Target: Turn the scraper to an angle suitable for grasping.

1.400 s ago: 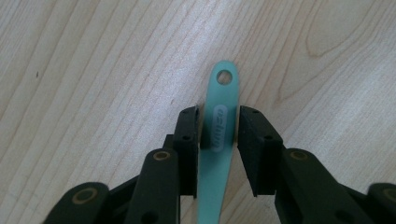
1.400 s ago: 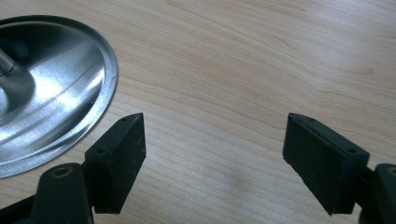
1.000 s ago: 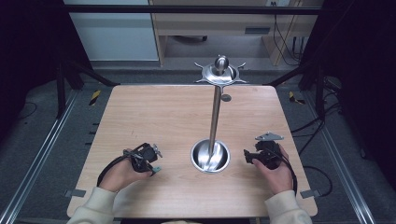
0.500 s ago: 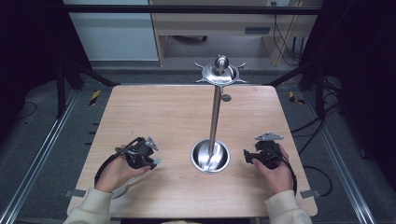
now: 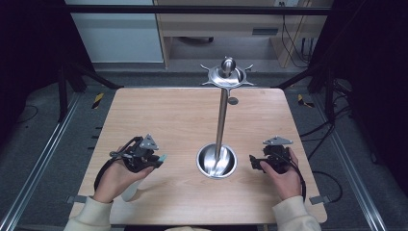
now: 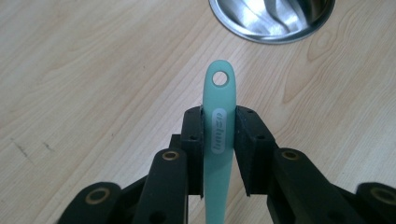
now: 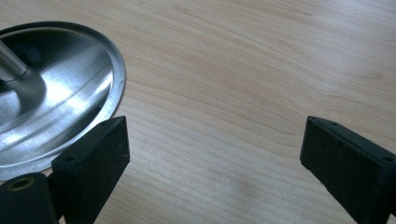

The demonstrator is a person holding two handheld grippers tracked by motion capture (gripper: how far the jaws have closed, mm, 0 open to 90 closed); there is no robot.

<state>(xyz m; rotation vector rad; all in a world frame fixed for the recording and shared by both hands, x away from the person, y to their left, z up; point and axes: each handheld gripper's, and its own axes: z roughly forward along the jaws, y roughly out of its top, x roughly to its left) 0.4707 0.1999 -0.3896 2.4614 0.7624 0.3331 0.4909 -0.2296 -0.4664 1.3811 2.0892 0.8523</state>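
Note:
My left gripper [image 5: 155, 160] [image 6: 219, 119] is at the table's front left, shut on a teal utensil handle [image 6: 218, 98] with a hole at its tip. The tip [image 5: 162, 158] points right toward a steel stand's round base dish [image 5: 206, 168] [image 6: 280, 28]. A pale part of the utensil [image 5: 129, 190] shows below the hand. My right gripper [image 5: 252, 162] [image 7: 212, 140] is just right of the dish [image 7: 60, 98]. Its jaws have just been opening and now stand wide apart over bare wood, with nothing between them.
A thin pole [image 5: 222, 120] rises from the dish to a hooked steel top [image 5: 227, 73] near the table's far edge. Behind the pole, a small dark round spot [image 5: 233, 100] marks the wooden table [image 5: 159, 115]. Rails and cables run along both sides.
My left hand has risen a little with the teal handle still gripped. The right hand has stayed where it was beside the dish.

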